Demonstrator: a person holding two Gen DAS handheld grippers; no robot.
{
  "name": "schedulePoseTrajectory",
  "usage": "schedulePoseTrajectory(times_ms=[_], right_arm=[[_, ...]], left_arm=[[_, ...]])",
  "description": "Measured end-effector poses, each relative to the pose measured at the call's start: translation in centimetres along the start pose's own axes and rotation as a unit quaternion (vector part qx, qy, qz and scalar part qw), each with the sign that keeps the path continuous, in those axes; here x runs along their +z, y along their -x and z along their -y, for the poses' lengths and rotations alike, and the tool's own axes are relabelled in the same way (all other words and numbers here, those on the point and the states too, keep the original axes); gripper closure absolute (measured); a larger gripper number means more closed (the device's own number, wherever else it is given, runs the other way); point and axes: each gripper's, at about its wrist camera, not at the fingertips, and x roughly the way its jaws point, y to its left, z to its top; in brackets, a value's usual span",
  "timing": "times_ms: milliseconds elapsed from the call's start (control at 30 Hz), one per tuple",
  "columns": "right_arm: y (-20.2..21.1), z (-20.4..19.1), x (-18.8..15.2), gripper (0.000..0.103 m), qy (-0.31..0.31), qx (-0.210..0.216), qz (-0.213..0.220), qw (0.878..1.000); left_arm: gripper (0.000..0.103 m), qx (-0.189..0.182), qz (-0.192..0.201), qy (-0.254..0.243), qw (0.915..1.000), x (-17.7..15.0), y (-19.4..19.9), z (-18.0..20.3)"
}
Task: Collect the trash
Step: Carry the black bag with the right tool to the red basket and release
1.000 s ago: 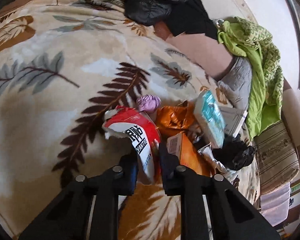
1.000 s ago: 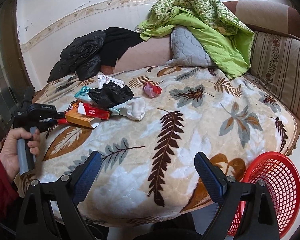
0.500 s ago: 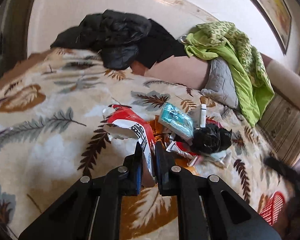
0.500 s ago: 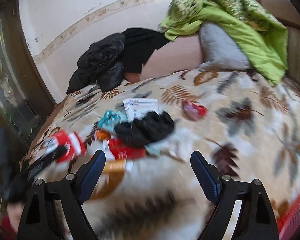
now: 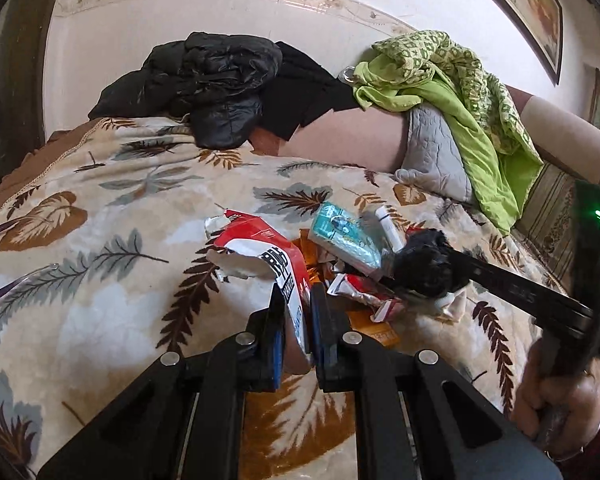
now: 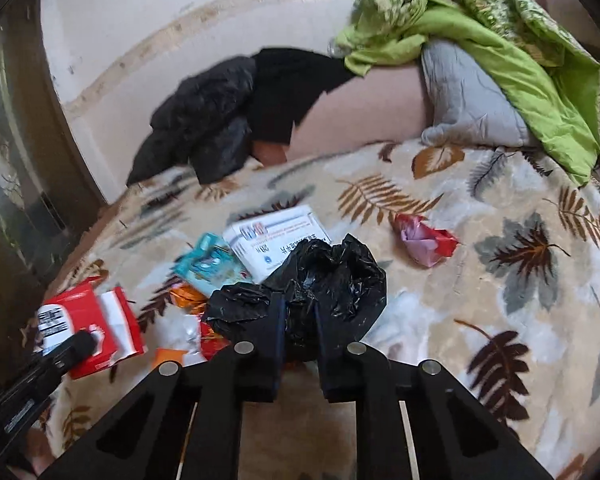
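A pile of trash lies on the leaf-patterned blanket [image 5: 100,280]. My left gripper [image 5: 298,304] is shut on a torn red and white packet [image 5: 268,254], which also shows in the right wrist view [image 6: 88,320]. My right gripper [image 6: 298,320] is shut on a crumpled black plastic bag [image 6: 324,276], seen from the left wrist view [image 5: 424,264] too. Beside them lie a teal packet [image 5: 346,236], a white box [image 6: 276,236], an orange wrapper [image 6: 186,296] and a red and pink wrapper [image 6: 424,240] lying apart to the right.
Black jackets [image 5: 212,80] are heaped at the back of the bed. A green blanket [image 5: 460,92] lies over a grey pillow [image 5: 432,156] at the back right. A striped cushion [image 5: 556,208] stands at the right edge.
My right gripper has moved in over the pile and shut on the black bag. My left gripper has stayed shut on the red and white packet and its view has tilted up.
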Motion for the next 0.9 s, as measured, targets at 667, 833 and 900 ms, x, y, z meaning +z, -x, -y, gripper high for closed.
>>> schedulePoseTrajectory(times_ms=[667,833,900], right_arm=[[9.3,0.1,-4.8,0.09,-0.009,0.025,0.037,0.999],[10.3,-0.1,-5.5,0.09,-0.005,0.027,0.036,0.999],[10.7,0.0,-5.8,0.09,-0.007,0.026,0.036,0.999]], left_arm=[[0.092,-0.039,0.006,-0.063,0.9972,-4.1,4.3,6.1],[0.092,-0.046,0.003,-0.072,0.9964,-4.7,4.7,7.0],[0.092,-0.049,0.002,-0.074,0.9961,-4.9,4.8,7.3]])
